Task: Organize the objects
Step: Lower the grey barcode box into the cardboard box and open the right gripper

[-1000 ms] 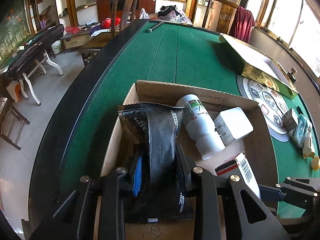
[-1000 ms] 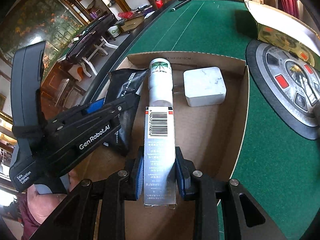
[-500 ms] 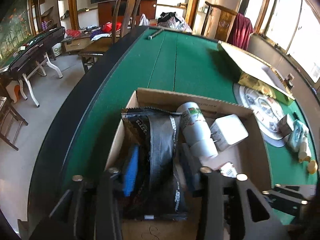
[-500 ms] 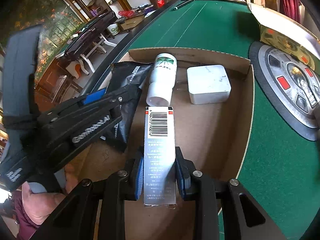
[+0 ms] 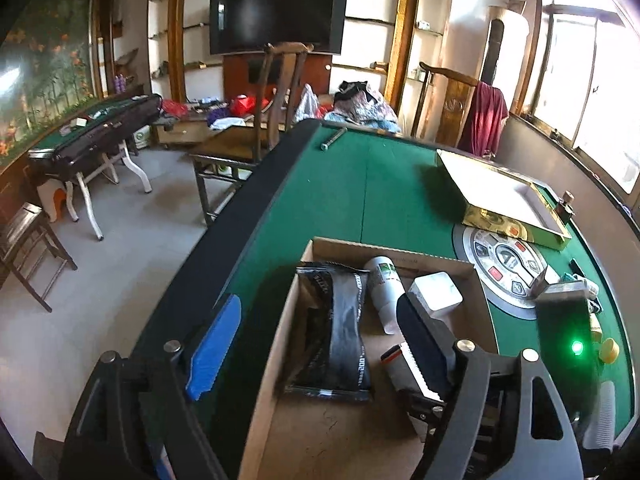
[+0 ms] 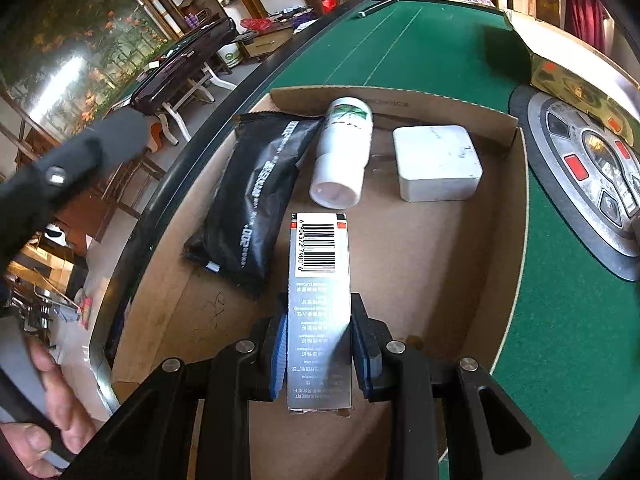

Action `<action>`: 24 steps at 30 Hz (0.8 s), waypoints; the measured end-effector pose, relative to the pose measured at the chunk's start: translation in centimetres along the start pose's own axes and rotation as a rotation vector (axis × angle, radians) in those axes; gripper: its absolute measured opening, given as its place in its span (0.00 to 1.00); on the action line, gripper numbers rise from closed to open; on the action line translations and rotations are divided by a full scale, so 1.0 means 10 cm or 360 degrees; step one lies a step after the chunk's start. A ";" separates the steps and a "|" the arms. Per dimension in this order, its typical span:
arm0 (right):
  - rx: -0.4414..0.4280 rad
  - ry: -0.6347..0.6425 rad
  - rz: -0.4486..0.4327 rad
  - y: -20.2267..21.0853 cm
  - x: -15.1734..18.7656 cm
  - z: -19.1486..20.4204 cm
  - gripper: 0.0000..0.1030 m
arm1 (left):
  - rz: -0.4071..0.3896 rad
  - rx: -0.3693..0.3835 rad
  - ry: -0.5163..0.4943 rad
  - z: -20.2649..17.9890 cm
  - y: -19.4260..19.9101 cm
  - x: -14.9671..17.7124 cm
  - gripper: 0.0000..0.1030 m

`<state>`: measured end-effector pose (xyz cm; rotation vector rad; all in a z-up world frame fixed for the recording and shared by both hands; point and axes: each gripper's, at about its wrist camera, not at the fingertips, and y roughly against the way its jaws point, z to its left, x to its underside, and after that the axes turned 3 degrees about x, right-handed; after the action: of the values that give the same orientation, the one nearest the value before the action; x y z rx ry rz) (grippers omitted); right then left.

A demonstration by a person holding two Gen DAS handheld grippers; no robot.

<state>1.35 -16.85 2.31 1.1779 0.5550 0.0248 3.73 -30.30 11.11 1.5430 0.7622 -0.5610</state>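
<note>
An open cardboard box (image 5: 280, 332) sits on the green table. Inside lie a black pouch (image 5: 336, 328), a white bottle (image 5: 384, 284) on its side and a white square case (image 5: 436, 292). My left gripper (image 5: 320, 344) hovers above the pouch with its jaws opening wide and its pads clear of it. My right gripper (image 6: 320, 344) is shut on a long silver carton (image 6: 320, 280) with a barcode, held over the box floor (image 6: 420, 264). The right wrist view also shows the pouch (image 6: 256, 196), the bottle (image 6: 344, 152) and the case (image 6: 436, 162).
A gold tray (image 5: 500, 196) and a round metal control panel (image 5: 508, 268) lie right of the box. Small items (image 5: 568, 288) and yellow caps (image 5: 608, 348) sit at the table's right edge. A metal rod (image 5: 334, 138) lies far back. A person's hand (image 6: 48, 412) shows at lower left.
My left gripper let go of the black pouch, spread its jaws and lifted back; the pouch stays lying in the box. The right gripper kept still with the silver carton.
</note>
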 end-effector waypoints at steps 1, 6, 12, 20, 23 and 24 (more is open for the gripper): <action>0.0001 0.0008 0.0000 -0.01 0.00 0.02 0.30 | -0.0008 -0.0003 0.0000 0.01 0.02 0.00 0.79; 0.0009 0.0043 -0.0006 -0.02 0.02 0.09 0.30 | -0.0029 -0.0061 -0.0006 0.03 0.10 0.03 0.79; 0.0011 0.0058 -0.0020 -0.02 0.03 0.14 0.30 | -0.0034 -0.0084 0.0002 0.08 0.20 0.09 0.79; -0.0039 0.0064 -0.0080 0.09 0.06 0.19 0.55 | -0.0058 -0.0100 -0.0034 -0.01 0.36 0.12 0.79; -0.0035 0.0070 -0.0147 0.24 0.10 0.17 0.65 | -0.0068 -0.0099 -0.0055 -0.06 0.43 0.12 0.79; -0.0038 0.0064 -0.0168 0.30 0.11 0.14 0.66 | -0.0072 -0.0098 -0.0067 -0.09 0.45 0.12 0.79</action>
<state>3.69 -16.58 4.86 1.1255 0.6500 -0.0351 7.85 -29.32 13.35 1.4557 0.7770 -0.5967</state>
